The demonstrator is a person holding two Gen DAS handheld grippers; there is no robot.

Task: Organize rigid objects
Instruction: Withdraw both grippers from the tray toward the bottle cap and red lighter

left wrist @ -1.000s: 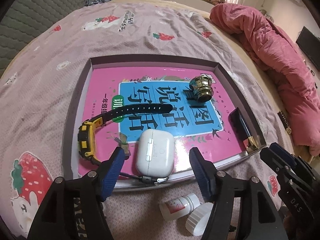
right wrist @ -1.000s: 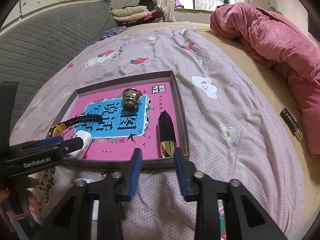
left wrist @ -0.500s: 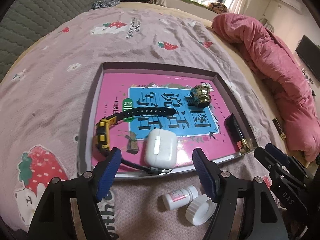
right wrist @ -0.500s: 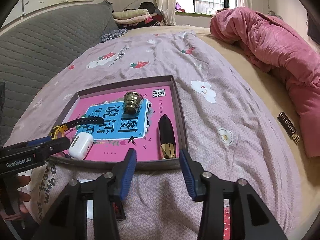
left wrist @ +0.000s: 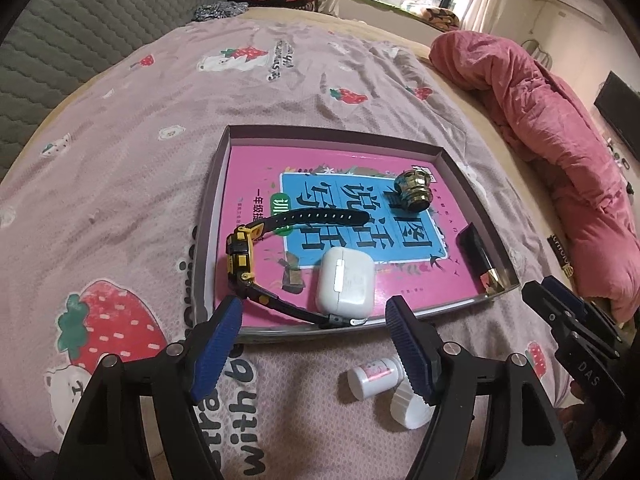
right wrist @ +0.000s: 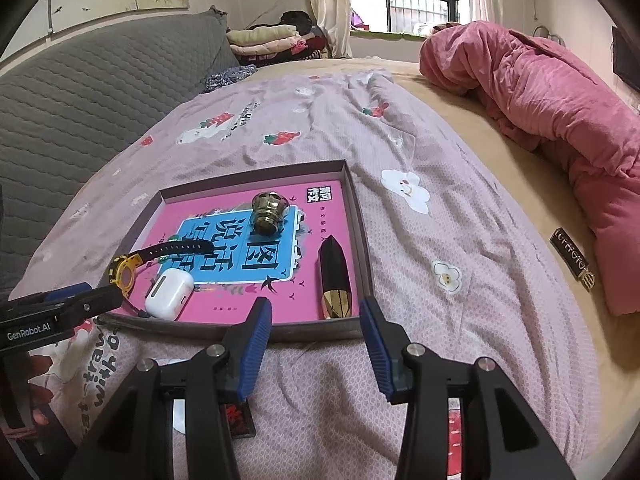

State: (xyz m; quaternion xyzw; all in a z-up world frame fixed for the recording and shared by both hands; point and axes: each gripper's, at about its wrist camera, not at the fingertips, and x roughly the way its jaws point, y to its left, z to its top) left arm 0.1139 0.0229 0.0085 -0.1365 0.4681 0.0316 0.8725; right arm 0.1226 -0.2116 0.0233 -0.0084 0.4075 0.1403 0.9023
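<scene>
A shallow brown tray (left wrist: pixel 332 134) on the bed holds a pink book (left wrist: pixel 256 176). On the book lie a yellow-and-black watch (left wrist: pixel 240 252), a white earbud case (left wrist: pixel 346 282), a brass knob (left wrist: pixel 414 192) and a black-and-gold tube (left wrist: pixel 478 256). My left gripper (left wrist: pixel 312 312) hangs open just before the tray's near edge, in front of the case and touching nothing. A small white bottle (left wrist: pixel 374 376) and a white cap (left wrist: pixel 410 404) lie on the sheet beneath it. My right gripper (right wrist: pixel 314 312) stands open at the near edge, next to the tube (right wrist: pixel 334 276), with nothing between its fingers.
A bunched pink quilt (right wrist: pixel 560 120) fills the right side of the bed. Along the left runs a grey quilted headboard (right wrist: pixel 80 112), with folded clothes (right wrist: pixel 264 40) at the far end. A dark packet (right wrist: pixel 238 420) lies under my right gripper.
My left gripper has drawn back and up from the earbud case, and its jaws stand wider. The right gripper's jaws have widened near the tube.
</scene>
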